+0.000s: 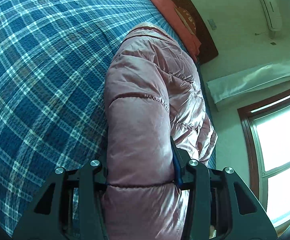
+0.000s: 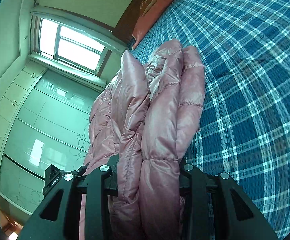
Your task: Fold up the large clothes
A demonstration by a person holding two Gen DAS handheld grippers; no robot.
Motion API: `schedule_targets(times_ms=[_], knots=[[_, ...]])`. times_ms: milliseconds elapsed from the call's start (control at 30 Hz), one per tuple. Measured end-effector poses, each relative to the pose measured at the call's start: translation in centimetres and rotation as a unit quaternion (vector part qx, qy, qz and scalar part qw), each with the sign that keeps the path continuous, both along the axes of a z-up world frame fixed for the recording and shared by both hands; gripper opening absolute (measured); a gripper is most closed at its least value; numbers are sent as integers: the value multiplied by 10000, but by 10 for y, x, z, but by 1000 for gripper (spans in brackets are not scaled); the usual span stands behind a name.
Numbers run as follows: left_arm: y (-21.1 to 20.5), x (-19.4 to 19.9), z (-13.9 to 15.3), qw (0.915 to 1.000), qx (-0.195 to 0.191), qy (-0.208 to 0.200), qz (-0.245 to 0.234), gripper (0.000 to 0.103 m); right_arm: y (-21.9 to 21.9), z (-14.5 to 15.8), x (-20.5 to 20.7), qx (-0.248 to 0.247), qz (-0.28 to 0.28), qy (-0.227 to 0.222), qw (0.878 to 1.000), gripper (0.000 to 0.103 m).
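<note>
Both grippers clamp thick folds of the pink puffer jacket (image 1: 145,92). Left gripper (image 1: 141,172): jaws pinch one quilted roll, left fingertip buried under fabric, only the right blue pad edge shows. Right gripper (image 2: 147,172): jaws squeeze several bunched layers, both fingertips hidden by cloth. Jacket is held up above the blue plaid bedspread (image 1: 45,70); whether its far end touches the bed is not visible. Beyond: red pillow (image 1: 172,14) by the dark headboard (image 1: 204,34), window (image 2: 73,46), glossy wardrobe doors (image 2: 45,124); lower edges cut off.
</note>
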State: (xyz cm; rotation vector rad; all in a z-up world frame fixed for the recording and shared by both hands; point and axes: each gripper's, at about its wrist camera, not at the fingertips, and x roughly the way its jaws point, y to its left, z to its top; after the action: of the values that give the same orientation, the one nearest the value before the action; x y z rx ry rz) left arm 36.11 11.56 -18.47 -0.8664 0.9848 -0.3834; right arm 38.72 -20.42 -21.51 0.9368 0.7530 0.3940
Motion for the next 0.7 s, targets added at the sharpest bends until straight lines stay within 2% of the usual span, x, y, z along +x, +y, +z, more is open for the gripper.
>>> schedule_targets(times_ms=[133, 300, 433, 500, 567, 633, 667, 700], knots=[[7, 1, -12, 9999, -96, 42, -81, 49, -5, 1, 2, 20, 49, 95, 9999, 38], [20, 1, -14, 9993, -293, 118, -179, 60, -23, 17, 8, -394, -67, 228, 9989, 64], [33, 9, -12, 9998, -159, 20, -86, 65, -42, 26, 22, -413, -248, 195, 9987, 69], [34, 18, -15, 9996, -231, 77, -125, 66, -48, 26, 40, -211, -220, 223, 9993, 70], [31, 28, -17, 9995, -233, 110, -185, 66, -50, 21, 55, 34, -142, 270, 9995, 70], [25, 37, -18, 9994, -188, 87, -293, 57, -45, 18, 69, 188, -65, 295, 9994, 68], [22, 41, -16, 9995, -117, 75, -291, 56, -42, 17, 72, 164, -33, 294, 9994, 42], [19, 44, -15, 9996, -70, 57, -284, 55, -41, 17, 78, 138, -24, 296, 9995, 36]])
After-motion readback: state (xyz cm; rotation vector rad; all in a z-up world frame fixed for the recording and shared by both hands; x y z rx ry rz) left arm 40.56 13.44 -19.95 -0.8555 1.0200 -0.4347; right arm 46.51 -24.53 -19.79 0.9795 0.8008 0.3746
